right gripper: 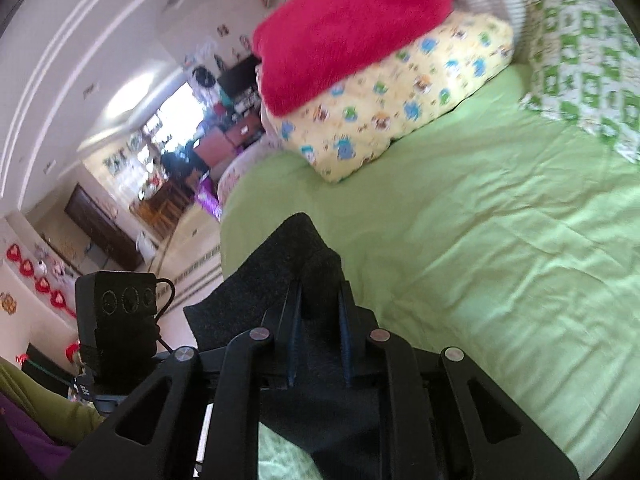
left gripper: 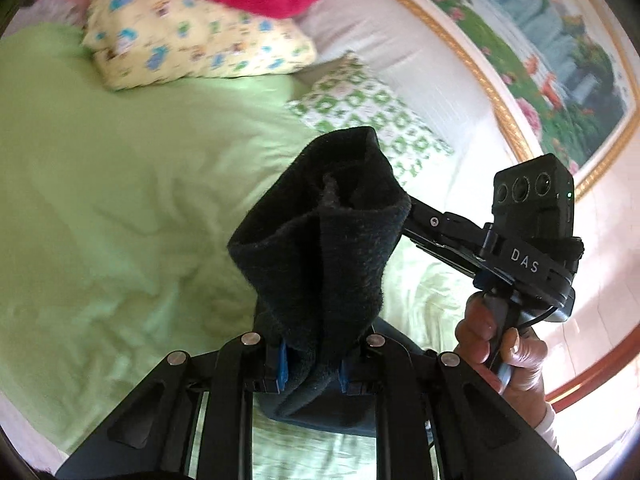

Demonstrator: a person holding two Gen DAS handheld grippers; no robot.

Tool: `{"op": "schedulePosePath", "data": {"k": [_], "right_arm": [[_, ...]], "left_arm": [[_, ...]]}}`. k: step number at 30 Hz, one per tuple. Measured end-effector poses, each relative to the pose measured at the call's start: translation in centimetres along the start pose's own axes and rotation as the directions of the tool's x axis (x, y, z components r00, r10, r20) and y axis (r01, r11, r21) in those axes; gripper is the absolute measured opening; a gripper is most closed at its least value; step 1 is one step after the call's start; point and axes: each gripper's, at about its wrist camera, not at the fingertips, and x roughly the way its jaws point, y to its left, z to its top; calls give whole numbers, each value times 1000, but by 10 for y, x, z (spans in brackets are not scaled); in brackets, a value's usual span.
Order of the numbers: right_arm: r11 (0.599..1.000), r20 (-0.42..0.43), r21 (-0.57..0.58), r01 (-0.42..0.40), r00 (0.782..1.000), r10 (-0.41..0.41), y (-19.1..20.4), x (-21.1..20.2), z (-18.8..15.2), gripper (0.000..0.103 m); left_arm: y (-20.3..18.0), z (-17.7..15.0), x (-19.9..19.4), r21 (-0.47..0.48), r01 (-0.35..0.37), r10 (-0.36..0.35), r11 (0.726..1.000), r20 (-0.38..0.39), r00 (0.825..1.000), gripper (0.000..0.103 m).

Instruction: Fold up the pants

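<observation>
Gripping black pants, the right gripper reads "DAS".

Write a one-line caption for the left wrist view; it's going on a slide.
Left gripper and right gripper both pinch the black pants, lifted over a green bedsheet.

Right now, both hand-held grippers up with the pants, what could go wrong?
1. The left hand-held gripper pinches a bunched wad of the black pants, not a flat edge; the fold may come out lopsided.
2. The right hand-held gripper holds only a small corner, with fabric standing up beyond its fingertips; it could slip out.
3. The yellow pillow and the green-patterned pillow lie on the green sheet; pants laid too far forward could land on them.
</observation>
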Motion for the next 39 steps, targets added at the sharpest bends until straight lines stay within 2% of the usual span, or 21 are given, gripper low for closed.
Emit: {"op": "schedulePosePath", "data": {"k": [9,20,30,39], "right_arm": [[997,172,78,25,984,-38,-10,-85,-39,18],[971,341,237,19,934,-102,-43,-169,-105,17],[940,421,342,-7,895,-146,-71,-211,-157,17],[901,464,433,-31,864,-193,-96,-237,-203,17]], "left_arm": [[-69,-21,1,118,91,-87,989,-38,995,16],[-151,-66,25,250,198,-164,948,-150,975,18],[-191,-96,58,309,230,-160,923,-235,959,18],[-215,-125,91,364,234,-124,901,-300,946,18]]}}
